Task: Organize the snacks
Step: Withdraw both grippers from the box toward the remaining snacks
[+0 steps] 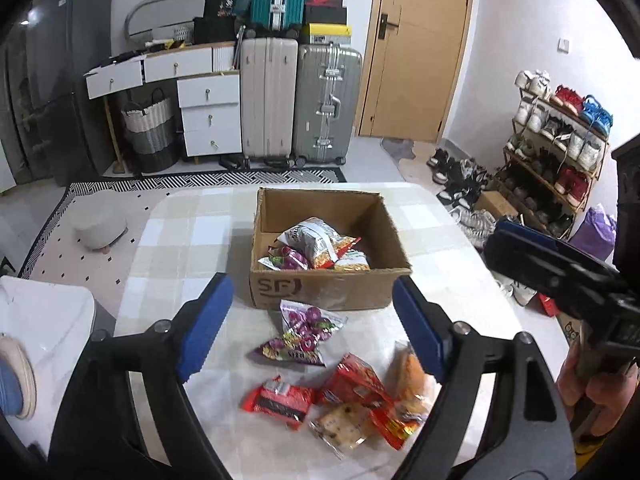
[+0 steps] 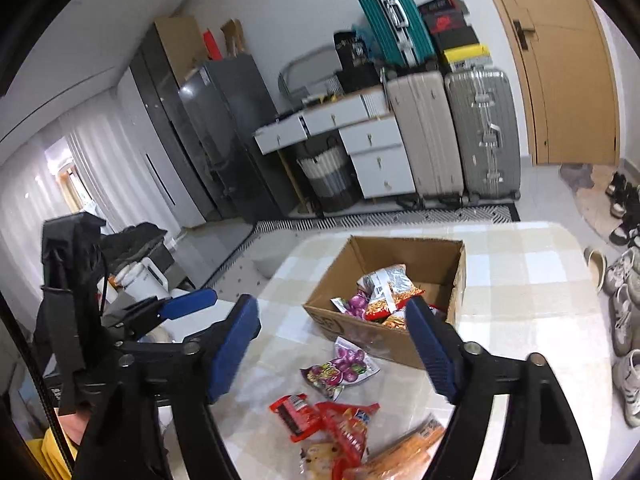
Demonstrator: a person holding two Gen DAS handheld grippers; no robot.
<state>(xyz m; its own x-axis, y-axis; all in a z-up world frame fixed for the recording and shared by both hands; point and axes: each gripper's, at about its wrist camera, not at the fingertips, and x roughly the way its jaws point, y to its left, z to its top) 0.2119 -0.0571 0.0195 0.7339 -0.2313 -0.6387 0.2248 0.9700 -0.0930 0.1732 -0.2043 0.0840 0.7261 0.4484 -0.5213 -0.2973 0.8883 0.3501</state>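
Observation:
An open cardboard box (image 1: 328, 286) (image 2: 356, 326) stands on the checked table and holds several snack packets (image 1: 320, 246) (image 2: 380, 292). Loose packets lie in front of it: two purple candy packs (image 1: 306, 334) (image 2: 340, 370), a red chocolate pack (image 1: 280, 400) (image 2: 290, 414), red packs (image 1: 356, 384) (image 2: 348, 428), a pale biscuit pack (image 1: 344, 424) and an orange pack (image 1: 408, 372) (image 2: 404, 456). My left gripper (image 1: 312, 326) is open and empty above the purple packs. My right gripper (image 2: 332, 346) is open and empty above the loose packets; it also shows in the left wrist view (image 1: 560, 272).
The table (image 1: 192, 232) has a rounded edge. Behind it stand suitcases (image 1: 300, 100), a white drawer unit (image 1: 208, 112), a woven basket (image 1: 150, 132) and a wooden door (image 1: 416, 48). A shoe rack (image 1: 560, 148) and loose shoes are on the right. A white chair (image 1: 44, 320) sits left.

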